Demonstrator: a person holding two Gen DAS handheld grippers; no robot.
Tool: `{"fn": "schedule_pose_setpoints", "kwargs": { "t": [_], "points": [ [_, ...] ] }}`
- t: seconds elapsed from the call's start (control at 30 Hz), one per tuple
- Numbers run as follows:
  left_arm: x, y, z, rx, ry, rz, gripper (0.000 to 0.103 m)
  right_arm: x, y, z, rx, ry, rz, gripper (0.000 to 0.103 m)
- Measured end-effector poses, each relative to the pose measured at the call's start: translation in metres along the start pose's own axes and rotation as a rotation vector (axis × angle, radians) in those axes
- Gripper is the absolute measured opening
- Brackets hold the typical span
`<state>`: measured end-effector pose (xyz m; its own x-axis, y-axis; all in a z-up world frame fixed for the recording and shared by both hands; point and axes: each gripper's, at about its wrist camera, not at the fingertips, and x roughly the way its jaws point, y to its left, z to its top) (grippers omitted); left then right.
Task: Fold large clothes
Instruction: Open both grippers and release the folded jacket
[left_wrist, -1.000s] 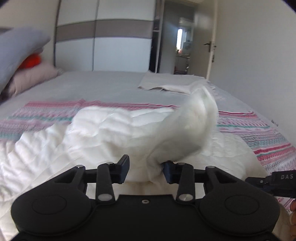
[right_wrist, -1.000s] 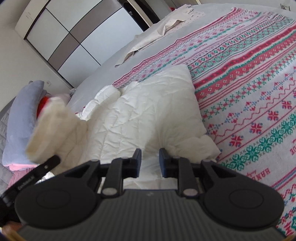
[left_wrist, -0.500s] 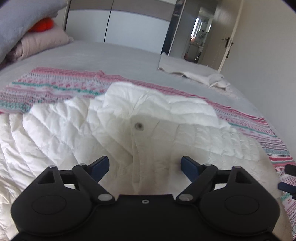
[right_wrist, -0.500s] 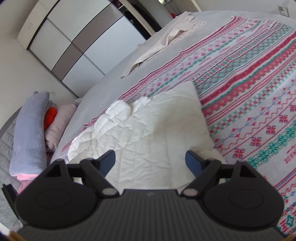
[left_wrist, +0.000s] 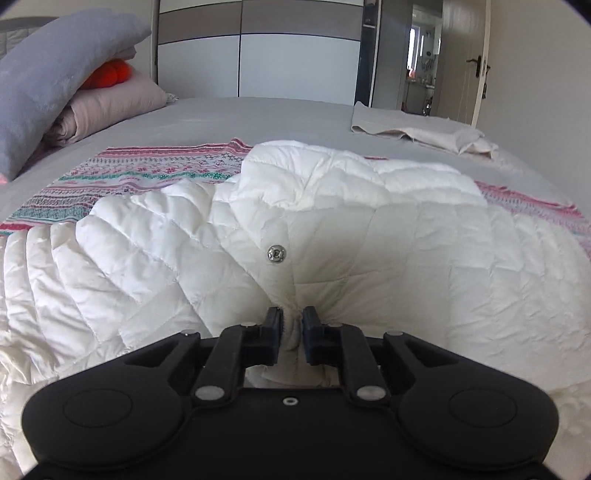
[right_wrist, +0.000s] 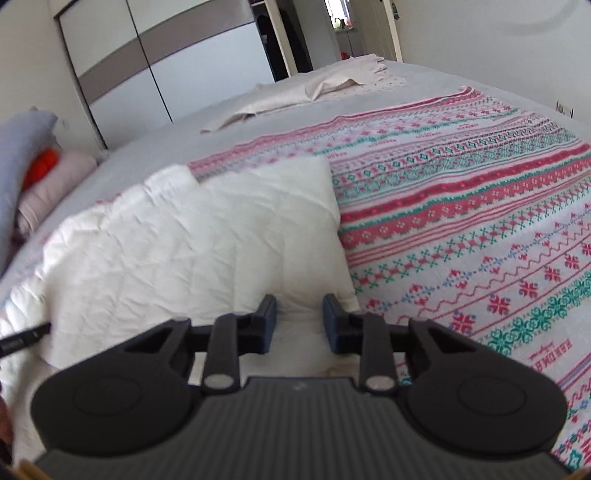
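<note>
Fingers (left_wrist: 272, 325) of the left gripper (left_wrist: 292, 320) have just been closing and pinch a fold of the white quilted jacket (left_wrist: 369, 258), which lies on the bed (left_wrist: 258, 118) over a patterned blanket (right_wrist: 480, 221); right gripper (right_wrist: 300, 310) has been closing too, jacket fabric between its fingers, though whether they press it I cannot tell; only the left view shows the snap button (left_wrist: 276, 254).
</note>
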<state>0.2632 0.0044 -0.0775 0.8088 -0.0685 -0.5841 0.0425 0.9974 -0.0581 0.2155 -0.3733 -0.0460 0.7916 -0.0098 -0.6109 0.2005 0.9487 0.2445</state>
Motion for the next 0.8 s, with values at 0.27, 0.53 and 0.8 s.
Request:
{"fn": "schedule_pose_setpoints", "kwargs": {
  "t": [0.27,0.53,0.8],
  "points": [
    [-0.031,0.013,0.012,-0.018,0.03,-0.043,0.054,-0.022,0.005,0.014,0.095,0.003,0.071,0.063],
    [-0.102,0.057,0.031,-0.115,0.01,0.007,0.098,-0.063,0.038,0.031,0.007,0.021,0.056,0.078],
    [-0.137,0.117,0.02,-0.144,-0.036,0.114,0.103,-0.091,0.065,0.024,-0.028,0.037,0.014,0.1]
  ]
}}
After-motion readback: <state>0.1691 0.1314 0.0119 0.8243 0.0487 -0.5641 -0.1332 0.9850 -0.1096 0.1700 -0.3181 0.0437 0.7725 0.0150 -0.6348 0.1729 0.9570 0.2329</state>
